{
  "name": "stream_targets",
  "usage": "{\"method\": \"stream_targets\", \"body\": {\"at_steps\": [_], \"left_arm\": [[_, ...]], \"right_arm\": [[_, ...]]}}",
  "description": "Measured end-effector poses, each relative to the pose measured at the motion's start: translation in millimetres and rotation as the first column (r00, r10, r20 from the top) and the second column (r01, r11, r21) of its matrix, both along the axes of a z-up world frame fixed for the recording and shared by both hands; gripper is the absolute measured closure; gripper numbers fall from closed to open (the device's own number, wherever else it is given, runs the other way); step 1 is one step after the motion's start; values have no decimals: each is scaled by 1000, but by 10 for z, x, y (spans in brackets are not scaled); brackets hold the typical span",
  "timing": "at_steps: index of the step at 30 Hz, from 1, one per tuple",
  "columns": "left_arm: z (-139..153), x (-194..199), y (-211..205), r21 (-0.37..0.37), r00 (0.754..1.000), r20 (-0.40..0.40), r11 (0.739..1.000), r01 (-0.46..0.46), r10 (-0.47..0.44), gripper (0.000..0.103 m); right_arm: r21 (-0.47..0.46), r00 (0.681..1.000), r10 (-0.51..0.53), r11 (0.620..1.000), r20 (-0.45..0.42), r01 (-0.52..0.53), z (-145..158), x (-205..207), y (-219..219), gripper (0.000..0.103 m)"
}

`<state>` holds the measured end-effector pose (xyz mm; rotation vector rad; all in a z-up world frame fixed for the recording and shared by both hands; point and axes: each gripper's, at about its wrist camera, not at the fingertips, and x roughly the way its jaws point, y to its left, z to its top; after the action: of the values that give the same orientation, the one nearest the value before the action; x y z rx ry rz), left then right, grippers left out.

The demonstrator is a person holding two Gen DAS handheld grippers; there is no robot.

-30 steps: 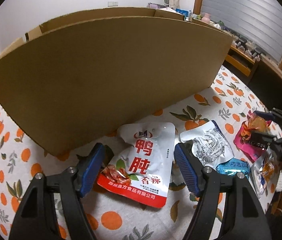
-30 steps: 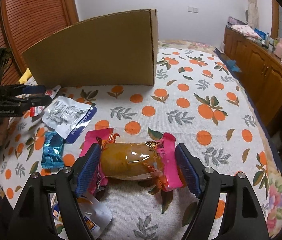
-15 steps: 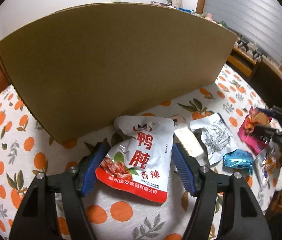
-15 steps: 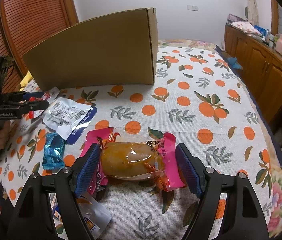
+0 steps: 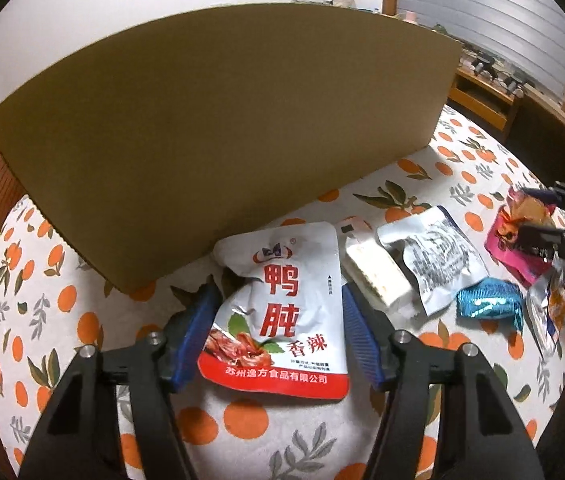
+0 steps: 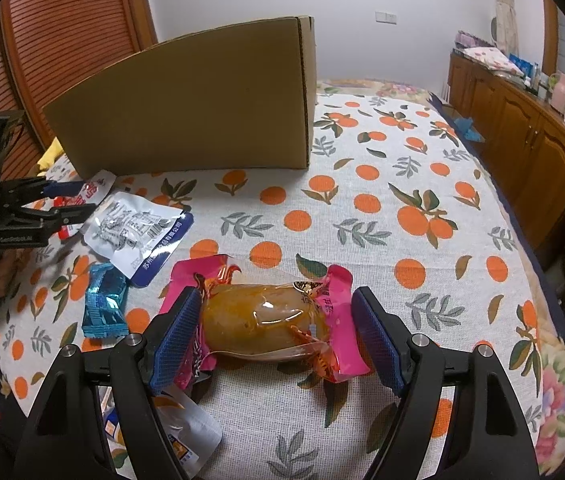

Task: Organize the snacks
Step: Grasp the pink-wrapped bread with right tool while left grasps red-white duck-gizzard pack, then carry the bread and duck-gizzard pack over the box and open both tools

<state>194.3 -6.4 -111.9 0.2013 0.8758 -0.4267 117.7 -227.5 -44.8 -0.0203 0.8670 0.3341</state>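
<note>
My left tool (image 5: 278,332) straddles the white and red pouch (image 5: 282,316), which lies flat on the orange-print cloth (image 5: 270,424) just in front of the cardboard box (image 5: 218,128). Its jaws have just been closing with the pouch between them; the left pad looks to be at the pouch's crumpled edge, while the right pad seems just clear of it, so I would not call this a grip yet. I judge the pouch light, limp and slick: foil that will buckle and slide rather than resist. The best hold seems to be across its puffed middle, pinching the filling and not only the flat sealed edge.

My right tool (image 6: 274,332) stands wide around the pink-wrapped snack (image 6: 266,316), an orange lump under clear film. The left pad touches or nearly touches the wrapper; the right pad is apart from it. That one looks soft and heavier, with a slippery film, so I would squeeze the lump itself, gently.

Close beside the pouch lie a pale wafer pack (image 5: 374,276), a silver packet (image 5: 438,260) and a blue candy (image 5: 490,304); the wafer pack is nearest my left tool's right pad and could get nudged. The box wall rises right behind the pouch, so lifting it in means clearing that edge. Another small packet (image 6: 182,440) lies under my right tool.
</note>
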Motion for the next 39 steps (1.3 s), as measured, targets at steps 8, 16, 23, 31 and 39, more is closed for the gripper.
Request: {"method": "stream_targets", "body": {"at_steps": [8, 16, 23, 31, 39], "left_arm": [[16, -141, 72, 18, 1000, 24, 1000, -19, 19, 43], [163, -250, 151, -40, 998, 56, 999, -35, 37, 43], [288, -360, 72, -68, 996, 90, 998, -12, 18, 43], [416, -421, -29, -79, 993, 118, 997, 9, 1, 43], [503, -444, -71, -94, 990, 139, 995, 12, 2, 43]], "right_arm": [[-25, 1000, 4, 1000, 4, -4, -2, -10, 31, 23], [-99, 1000, 22, 995, 8, -21, -18, -20, 132, 20], [-117, 999, 31, 993, 13, -29, -20, -32, 171, 26], [-100, 999, 23, 995, 48, -18, 31, -90, 129, 33], [-70, 997, -2, 998, 75, 7, 91, -102, 44, 34]]}}
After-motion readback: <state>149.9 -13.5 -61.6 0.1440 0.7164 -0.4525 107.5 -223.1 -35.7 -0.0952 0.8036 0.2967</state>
